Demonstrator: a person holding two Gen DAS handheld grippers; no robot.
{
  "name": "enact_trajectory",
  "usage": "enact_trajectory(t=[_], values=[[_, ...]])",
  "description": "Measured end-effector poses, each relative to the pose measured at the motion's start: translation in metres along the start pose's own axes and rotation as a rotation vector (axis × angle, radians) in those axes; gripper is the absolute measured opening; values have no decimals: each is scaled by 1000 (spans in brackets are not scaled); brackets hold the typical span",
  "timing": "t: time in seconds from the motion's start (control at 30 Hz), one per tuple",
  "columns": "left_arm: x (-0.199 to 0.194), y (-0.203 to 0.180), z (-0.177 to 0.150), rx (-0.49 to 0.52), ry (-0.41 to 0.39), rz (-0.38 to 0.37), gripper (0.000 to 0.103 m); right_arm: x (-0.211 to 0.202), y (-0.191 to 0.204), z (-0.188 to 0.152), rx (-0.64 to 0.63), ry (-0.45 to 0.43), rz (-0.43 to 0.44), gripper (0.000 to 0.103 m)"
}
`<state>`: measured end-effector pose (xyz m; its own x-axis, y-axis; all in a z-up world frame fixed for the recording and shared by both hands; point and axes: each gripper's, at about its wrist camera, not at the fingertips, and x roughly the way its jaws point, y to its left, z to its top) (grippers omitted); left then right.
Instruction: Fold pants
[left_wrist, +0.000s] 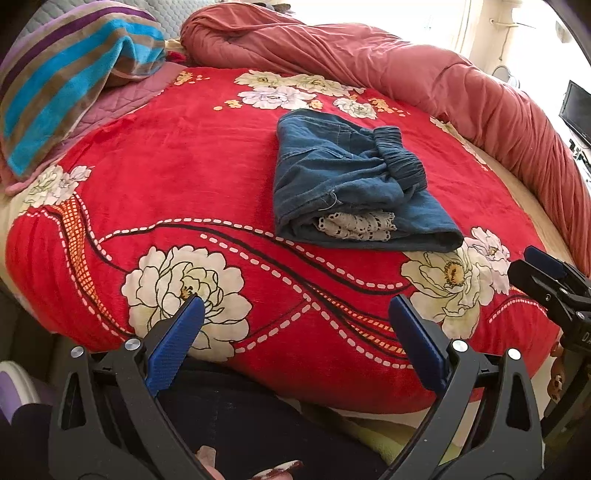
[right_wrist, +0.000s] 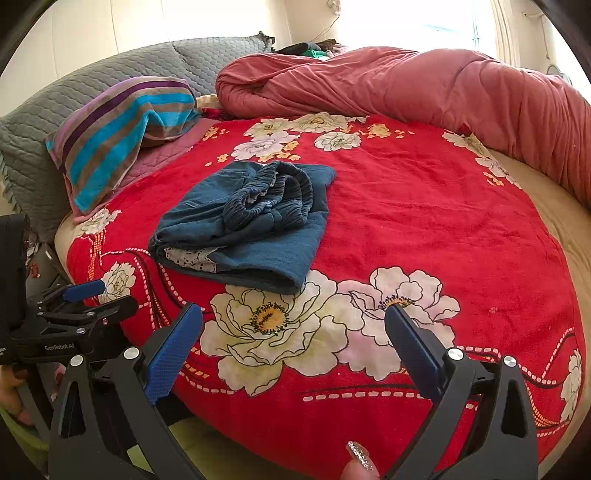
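Note:
Blue denim pants (left_wrist: 343, 181) lie folded in a compact bundle on the red flowered blanket (left_wrist: 184, 166), elastic waistband on top and white lace trim showing at the near edge. They also show in the right wrist view (right_wrist: 251, 221). My left gripper (left_wrist: 295, 306) is open and empty, held back over the bed's near edge, well short of the pants. My right gripper (right_wrist: 295, 314) is open and empty, over the white flowers near the pants' front. The right gripper shows at the right edge of the left wrist view (left_wrist: 546, 277); the left gripper shows at the left of the right wrist view (right_wrist: 81, 295).
A striped towel over a pillow (right_wrist: 122, 136) lies at the back left, on a grey quilted headboard pad (right_wrist: 55, 110). A rolled pink-red duvet (right_wrist: 406, 85) runs along the back and right. The bare beige mattress (right_wrist: 565, 229) shows at right.

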<state>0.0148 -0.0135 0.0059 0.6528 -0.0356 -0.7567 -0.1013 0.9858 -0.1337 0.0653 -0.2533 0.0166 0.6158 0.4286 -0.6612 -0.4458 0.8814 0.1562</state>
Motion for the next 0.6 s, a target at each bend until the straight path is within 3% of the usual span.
enact_trajectory(t=[0.6], values=[[-2, -2, 1, -1, 2, -11, 93, -1, -2, -2, 3, 3, -5, 98]])
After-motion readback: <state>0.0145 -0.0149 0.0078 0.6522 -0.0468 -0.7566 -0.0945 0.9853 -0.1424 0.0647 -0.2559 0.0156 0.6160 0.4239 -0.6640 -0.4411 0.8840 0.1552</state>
